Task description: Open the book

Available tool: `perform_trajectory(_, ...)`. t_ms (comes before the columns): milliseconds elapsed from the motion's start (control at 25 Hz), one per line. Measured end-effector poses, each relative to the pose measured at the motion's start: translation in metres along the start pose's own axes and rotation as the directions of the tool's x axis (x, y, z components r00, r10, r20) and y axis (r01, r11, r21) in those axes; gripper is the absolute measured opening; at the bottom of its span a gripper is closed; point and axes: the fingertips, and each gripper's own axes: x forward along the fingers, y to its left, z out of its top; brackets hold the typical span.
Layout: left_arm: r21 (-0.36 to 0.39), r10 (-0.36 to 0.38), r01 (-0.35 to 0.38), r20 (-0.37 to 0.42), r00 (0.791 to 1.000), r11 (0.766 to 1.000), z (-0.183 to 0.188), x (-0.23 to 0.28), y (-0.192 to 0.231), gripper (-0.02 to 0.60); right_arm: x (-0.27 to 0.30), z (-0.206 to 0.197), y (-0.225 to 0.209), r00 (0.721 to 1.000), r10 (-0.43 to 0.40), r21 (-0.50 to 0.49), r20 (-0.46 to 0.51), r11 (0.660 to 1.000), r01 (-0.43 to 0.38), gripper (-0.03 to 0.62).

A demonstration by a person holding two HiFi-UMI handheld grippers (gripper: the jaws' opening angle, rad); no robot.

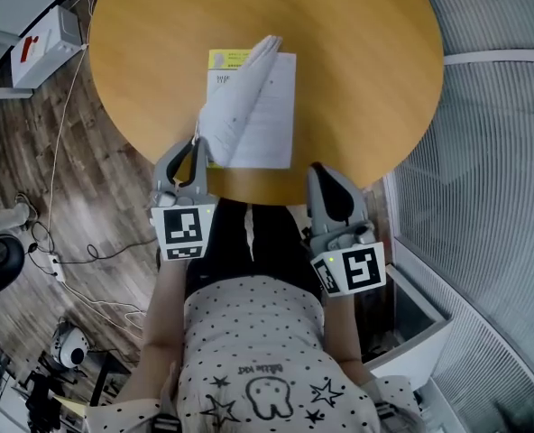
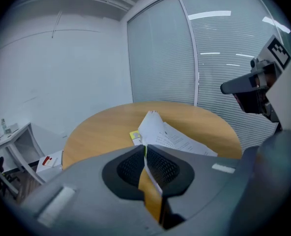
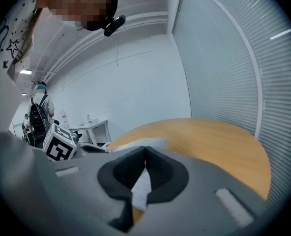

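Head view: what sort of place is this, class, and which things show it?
Probably an office or lab room: a round light-brown wooden table, pale grey slatted blinds, and loose cables trailing over the dark wood-pattern floor.

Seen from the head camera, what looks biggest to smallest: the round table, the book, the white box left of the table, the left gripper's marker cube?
1. The table, by far.
2. The book.
3. The white box and the marker cube look about alike. The cube sits nearer the camera, so I won't rank them.
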Motion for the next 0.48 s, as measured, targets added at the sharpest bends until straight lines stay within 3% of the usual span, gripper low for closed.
perform_trajectory(480, -0.046, 0.101, -0.101, -0.013, 0.995, 0.994, -0.016, -0.019, 0.042, 0.025, 0.018, 0.004, 0.023, 0.998, 0.059, -0.006, -0.003, 0.998, -0.059, 0.004)
